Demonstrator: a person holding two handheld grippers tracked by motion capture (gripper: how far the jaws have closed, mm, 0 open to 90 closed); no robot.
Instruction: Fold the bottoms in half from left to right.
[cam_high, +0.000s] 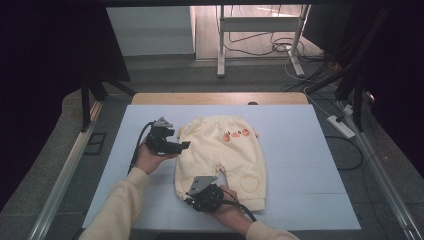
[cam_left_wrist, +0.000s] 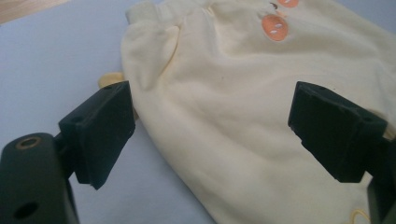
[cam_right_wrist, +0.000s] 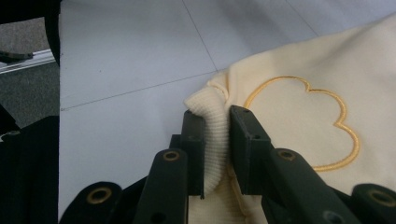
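A pair of small cream trousers (cam_high: 220, 157) lies flat near the middle of the pale blue mat (cam_high: 300, 165), waistband toward the far side, leg cuffs toward the near side. An orange duck face (cam_high: 236, 135) is stitched just below the waistband, and a heart outline (cam_right_wrist: 303, 121) is embroidered on the left leg near its cuff.

The right gripper (cam_high: 202, 196) sits at the near edge of the trousers, on the left leg. In the right gripper view its jaws are closed down to a narrow gap, and the ribbed cuff (cam_right_wrist: 215, 140) is pinched upright between them, pads pressing on both sides of the fabric. The heart lies just to the right of that grip.

The left gripper (cam_high: 182, 145) is at the far left side of the trousers, level with the waistband, pointing right toward the cloth. In the left gripper view its jaws stand wide apart with nothing clamped; the left edge of the trousers runs between them, one jaw over the mat, the other over the fabric.

The mat covers a wooden table (cam_high: 220, 98).
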